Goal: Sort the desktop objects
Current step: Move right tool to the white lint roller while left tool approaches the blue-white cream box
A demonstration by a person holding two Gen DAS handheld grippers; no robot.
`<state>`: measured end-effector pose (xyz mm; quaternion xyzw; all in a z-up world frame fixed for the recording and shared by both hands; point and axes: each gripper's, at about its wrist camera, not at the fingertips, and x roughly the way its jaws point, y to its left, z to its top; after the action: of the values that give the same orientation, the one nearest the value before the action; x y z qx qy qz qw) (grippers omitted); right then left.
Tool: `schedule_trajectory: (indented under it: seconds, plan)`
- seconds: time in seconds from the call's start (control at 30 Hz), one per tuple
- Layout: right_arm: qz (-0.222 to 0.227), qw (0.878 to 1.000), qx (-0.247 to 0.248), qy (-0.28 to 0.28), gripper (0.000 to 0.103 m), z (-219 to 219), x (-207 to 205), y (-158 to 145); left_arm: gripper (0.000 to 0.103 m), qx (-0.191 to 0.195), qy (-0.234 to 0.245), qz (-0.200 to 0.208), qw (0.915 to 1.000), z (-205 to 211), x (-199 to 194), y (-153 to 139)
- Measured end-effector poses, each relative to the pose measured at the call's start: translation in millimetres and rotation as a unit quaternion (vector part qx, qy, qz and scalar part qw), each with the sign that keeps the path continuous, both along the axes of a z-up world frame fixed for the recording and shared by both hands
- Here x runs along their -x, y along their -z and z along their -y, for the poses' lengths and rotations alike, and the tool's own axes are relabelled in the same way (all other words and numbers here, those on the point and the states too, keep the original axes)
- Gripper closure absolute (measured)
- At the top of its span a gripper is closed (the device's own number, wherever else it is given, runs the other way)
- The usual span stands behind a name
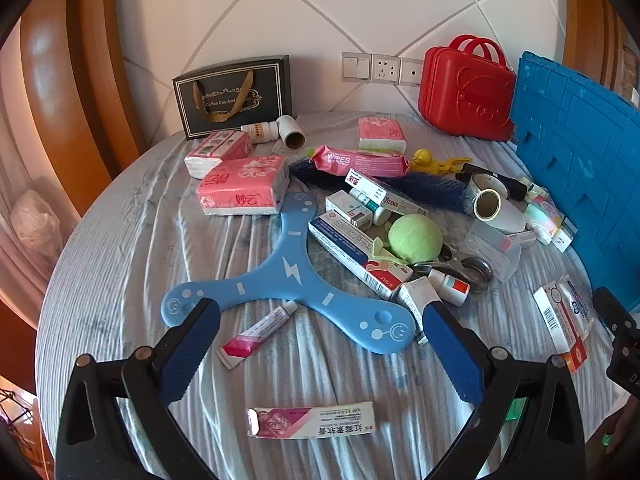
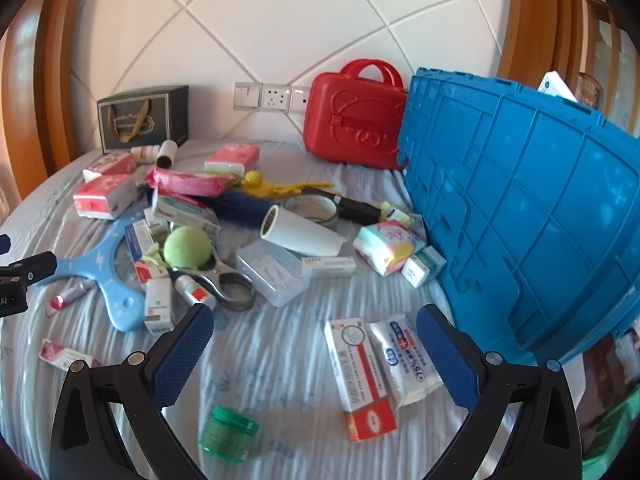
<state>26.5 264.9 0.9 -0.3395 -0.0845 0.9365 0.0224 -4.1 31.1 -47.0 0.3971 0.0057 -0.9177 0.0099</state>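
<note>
Grey rumpled cloth (image 1: pixel 132 240) under white-tiled wall (image 1: pixel 320 20); both hand-held grippers wide apart, empty.

Each pair of tongs, the left tongs (image 1: pixel 320 316) and the right tongs (image 2: pixel 314 320), looks the same: 2 black plastic arms with triangular cut-outs, each tipped with a long blue pad (image 1: pixel 188 350) of fine ribbed texture and a rounded end. 2 round silver screws (image 2: pixel 134 358) sit on each arm near the pad's base. The black frames look matte and angular.
</note>
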Motion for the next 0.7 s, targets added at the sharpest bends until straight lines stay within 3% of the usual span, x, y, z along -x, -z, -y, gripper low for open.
schedule_trajectory:
  seconds: [0.37, 0.7]
  plan:
    - [0.005, 1.0, -0.003, -0.024, 0.0, -16, 66, 11, 0.0, 0.004, -0.027, 0.0, 0.9996, -18, 35, 21]
    - [0.017, 1.0, -0.013, 0.006, 0.0, -2, 113, 32, 0.0, 0.013, 0.027, -0.021, 0.9993, -34, 85, 23]
